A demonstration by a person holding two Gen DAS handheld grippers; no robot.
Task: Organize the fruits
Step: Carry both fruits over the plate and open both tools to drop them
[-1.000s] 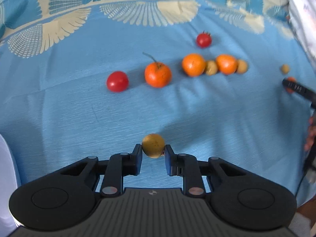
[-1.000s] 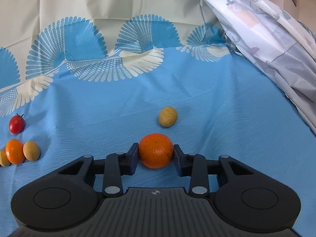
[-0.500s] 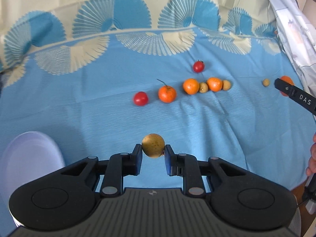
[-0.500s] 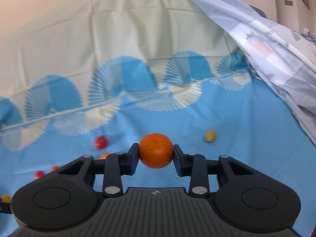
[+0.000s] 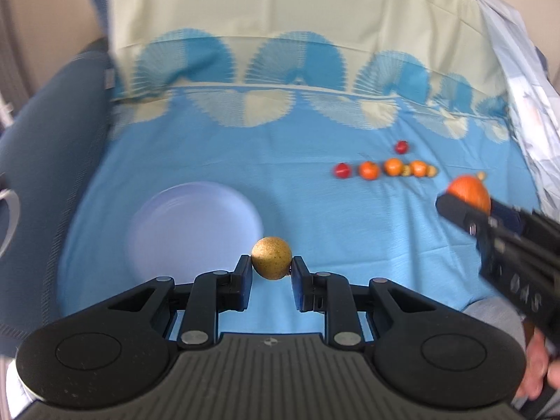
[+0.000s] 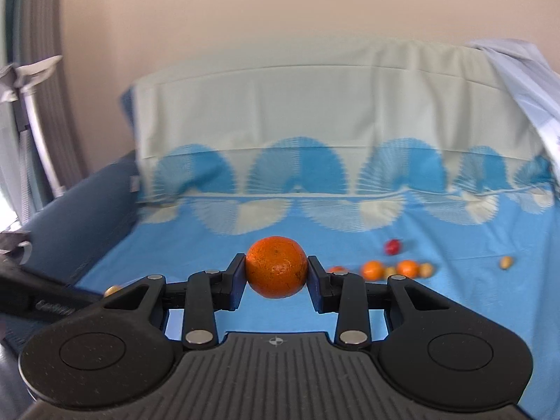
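The left gripper (image 5: 271, 271) clenches a small tan fruit (image 5: 271, 258); the right gripper (image 6: 276, 274) clenches an orange (image 6: 276, 266). At ten o'clock of the tan fruit lies the plate (image 5: 182, 224); either round fruit may slip and roll

Left wrist view: set behind the left hand-held gripper (image 5: 271, 273), tilted steeply down onto the blue fan-patterned bedsheet (image 5: 315, 231), close above the pale round plate (image 5: 175, 217). Right wrist view: set behind the right hand-held gripper (image 6: 275, 280), aimed nearer level, taking in the beige wall (image 6: 280, 17). Shared by both: the sheet and the distant row of small orange, red and tan fruits (image 5: 385, 168).
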